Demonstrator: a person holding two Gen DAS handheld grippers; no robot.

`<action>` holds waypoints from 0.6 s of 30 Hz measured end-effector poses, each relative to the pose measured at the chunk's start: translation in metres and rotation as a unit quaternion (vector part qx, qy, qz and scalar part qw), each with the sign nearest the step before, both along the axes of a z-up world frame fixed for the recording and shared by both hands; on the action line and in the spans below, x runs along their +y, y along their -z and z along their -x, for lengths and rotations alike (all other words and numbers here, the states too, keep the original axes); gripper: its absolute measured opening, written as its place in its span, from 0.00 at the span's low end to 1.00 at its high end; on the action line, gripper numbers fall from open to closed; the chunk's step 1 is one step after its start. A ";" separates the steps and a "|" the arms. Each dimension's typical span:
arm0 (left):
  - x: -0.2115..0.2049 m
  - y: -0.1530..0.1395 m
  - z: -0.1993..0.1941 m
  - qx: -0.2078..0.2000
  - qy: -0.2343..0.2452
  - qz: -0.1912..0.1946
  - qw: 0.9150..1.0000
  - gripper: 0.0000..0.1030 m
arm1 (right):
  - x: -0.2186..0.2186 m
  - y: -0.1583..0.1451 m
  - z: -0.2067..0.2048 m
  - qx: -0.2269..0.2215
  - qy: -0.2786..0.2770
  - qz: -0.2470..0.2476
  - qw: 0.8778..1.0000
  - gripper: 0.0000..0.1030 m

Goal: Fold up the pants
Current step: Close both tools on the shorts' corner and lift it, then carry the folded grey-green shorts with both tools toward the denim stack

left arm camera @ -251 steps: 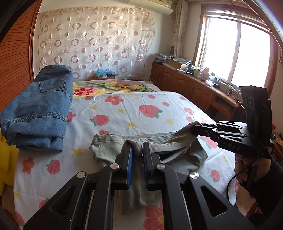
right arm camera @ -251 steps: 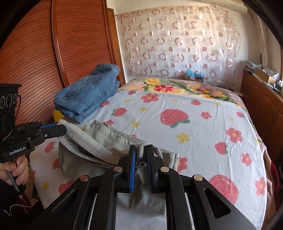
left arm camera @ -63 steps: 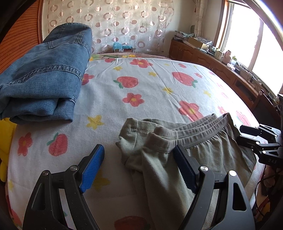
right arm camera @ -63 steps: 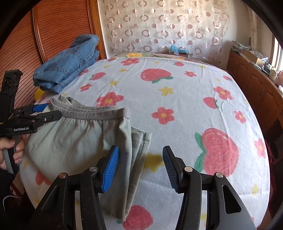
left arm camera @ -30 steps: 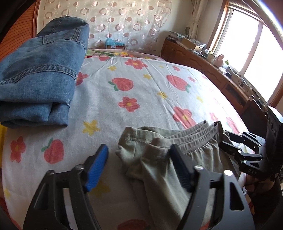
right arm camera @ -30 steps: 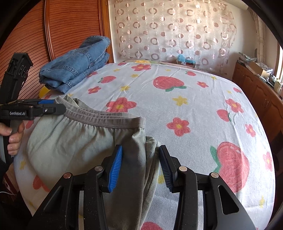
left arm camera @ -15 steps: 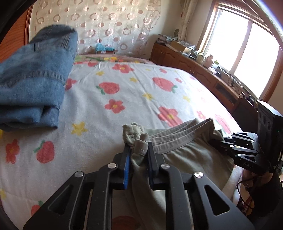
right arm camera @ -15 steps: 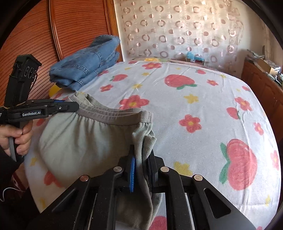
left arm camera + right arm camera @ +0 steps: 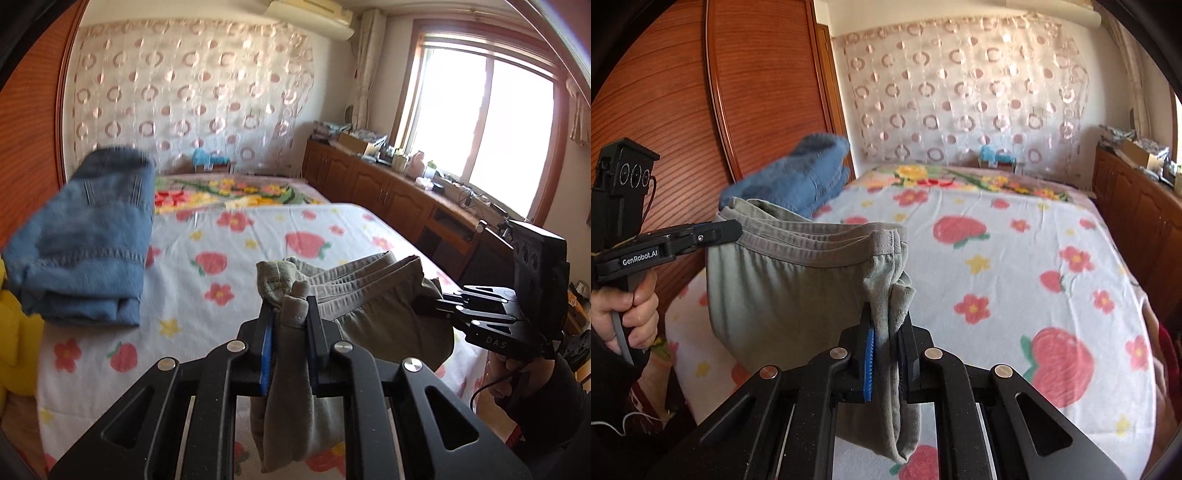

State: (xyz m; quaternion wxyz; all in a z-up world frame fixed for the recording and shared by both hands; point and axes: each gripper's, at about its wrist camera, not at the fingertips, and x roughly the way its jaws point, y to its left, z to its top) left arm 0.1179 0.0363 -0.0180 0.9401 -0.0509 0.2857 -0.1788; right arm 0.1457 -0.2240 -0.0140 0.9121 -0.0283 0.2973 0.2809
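The grey-green pants hang in the air between the two claws, lifted clear of the flowered bed sheet that spreads out ahead of and below them. The left claw is pinched tight on one bunched corner of the waistband, a knob of cloth poking up above its pads and a long fold drooping straight down beneath it. The right claw is clamped the same way on the opposite corner, with cloth gathered between its blue-lined fingers and a leg hanging below. Between the two the elastic waistband runs in stacked, ribbed layers, sagging a little in the middle, and the soft fabric under it bellies out like a pouch. How many layers each claw has caught I cannot quite tell. Beyond the left claw and off to its left, a folded pile of blue jeans rests on the bed against the wooden wardrobe, well apart from the pants.
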 end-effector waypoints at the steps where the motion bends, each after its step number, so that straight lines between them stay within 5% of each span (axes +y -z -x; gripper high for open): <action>1: -0.001 -0.004 0.001 -0.005 0.001 -0.001 1.000 0.16 | -0.001 -0.004 0.002 -0.005 0.000 -0.001 1.000 0.10; 18: -0.006 -0.051 0.016 -0.073 0.004 -0.016 0.997 0.16 | -0.014 -0.052 0.027 -0.078 -0.001 0.003 0.997 0.10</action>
